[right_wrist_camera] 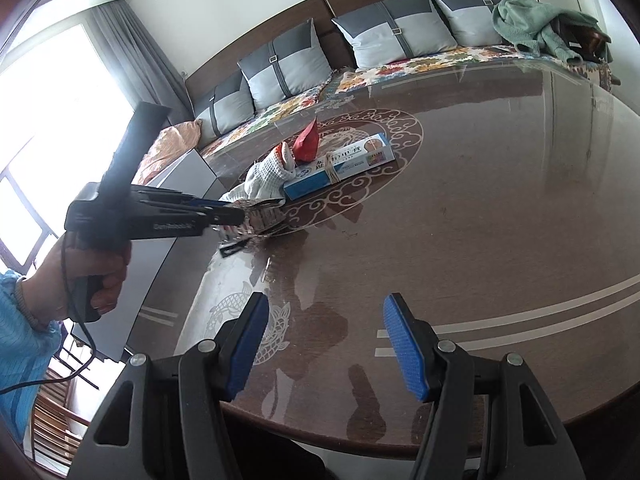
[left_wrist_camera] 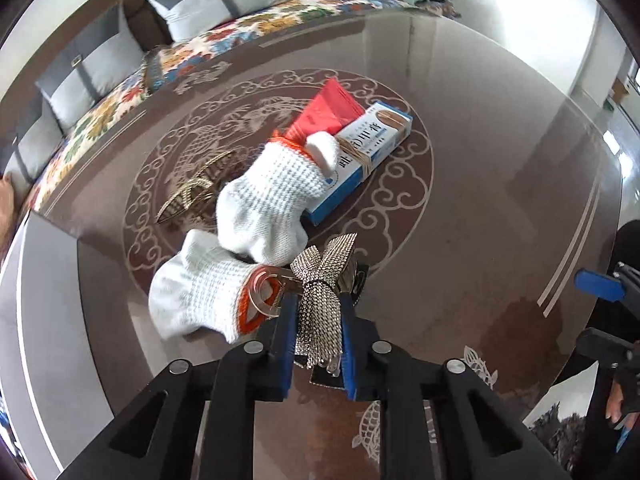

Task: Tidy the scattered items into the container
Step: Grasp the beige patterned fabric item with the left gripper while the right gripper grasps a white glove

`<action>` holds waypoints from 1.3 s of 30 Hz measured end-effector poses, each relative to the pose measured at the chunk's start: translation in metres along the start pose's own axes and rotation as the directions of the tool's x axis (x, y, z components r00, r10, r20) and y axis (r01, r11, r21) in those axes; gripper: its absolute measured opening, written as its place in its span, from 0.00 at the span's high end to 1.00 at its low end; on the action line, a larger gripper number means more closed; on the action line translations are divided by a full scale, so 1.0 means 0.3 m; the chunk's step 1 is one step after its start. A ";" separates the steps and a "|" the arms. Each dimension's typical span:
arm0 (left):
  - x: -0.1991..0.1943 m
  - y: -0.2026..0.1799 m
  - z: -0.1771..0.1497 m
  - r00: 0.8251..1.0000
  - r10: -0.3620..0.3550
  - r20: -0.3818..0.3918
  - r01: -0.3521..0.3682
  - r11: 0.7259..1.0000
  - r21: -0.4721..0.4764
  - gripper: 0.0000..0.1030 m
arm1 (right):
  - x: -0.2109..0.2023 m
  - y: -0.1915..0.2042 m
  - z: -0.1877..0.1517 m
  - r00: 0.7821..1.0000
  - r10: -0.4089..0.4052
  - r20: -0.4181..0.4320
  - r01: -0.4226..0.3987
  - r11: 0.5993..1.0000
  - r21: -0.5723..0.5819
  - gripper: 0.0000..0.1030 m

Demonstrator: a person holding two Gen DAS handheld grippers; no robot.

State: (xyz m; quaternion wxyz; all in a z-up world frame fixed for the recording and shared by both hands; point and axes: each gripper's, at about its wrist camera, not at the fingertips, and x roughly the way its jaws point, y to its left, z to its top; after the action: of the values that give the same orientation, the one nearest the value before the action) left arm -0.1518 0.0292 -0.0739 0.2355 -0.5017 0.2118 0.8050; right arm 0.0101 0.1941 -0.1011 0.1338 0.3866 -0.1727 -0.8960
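Observation:
My left gripper is shut on a rhinestone bow hair clip, held just above the brown table. Two white knit gloves with orange cuffs lie right ahead of it. Beyond them a blue and white box bound with a rubber band lies by a red packet. A gold woven item lies left of the gloves. My right gripper is open and empty over the table's near edge. The right wrist view shows the left gripper with the clip, the gloves, the box and the packet. No container is in view.
A sofa with grey cushions and a floral cover runs behind the table. A green cloth lies on its right end. A grey cabinet stands at the table's left edge. A window is at far left.

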 end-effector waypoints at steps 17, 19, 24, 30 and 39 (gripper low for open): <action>-0.197 0.138 -0.293 0.986 0.063 0.157 -0.008 0.944 -0.331 0.84 | 0.083 0.081 0.051 0.989 0.108 -0.102 -0.114 0.992 -0.058 0.41; -0.198 0.162 -0.310 0.984 0.066 0.163 -0.003 0.932 -0.362 0.84 | 0.138 0.160 0.134 0.978 0.133 -0.159 -0.156 0.978 -0.142 0.41; -0.199 0.203 -0.366 0.983 0.074 0.165 0.007 0.899 -0.439 0.84 | 0.292 0.363 0.337 0.957 0.135 -0.256 -0.223 0.908 -0.355 0.41; -0.210 0.246 -0.464 0.984 0.082 0.157 0.018 0.837 -0.547 0.84 | 0.548 0.562 0.451 0.933 0.051 -0.355 -0.244 0.816 -0.524 0.41; -0.194 0.285 -0.530 0.986 0.068 0.152 0.036 0.803 -0.594 0.84 | 0.838 0.621 0.409 0.898 -0.132 -0.420 -0.193 0.739 -0.645 0.41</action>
State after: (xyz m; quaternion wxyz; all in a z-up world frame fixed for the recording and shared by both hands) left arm -0.0673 -0.1407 -0.0768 0.0764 -0.4799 -0.0673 0.8714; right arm -0.2279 -0.0429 -0.1082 0.3146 0.5005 0.1907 -0.7837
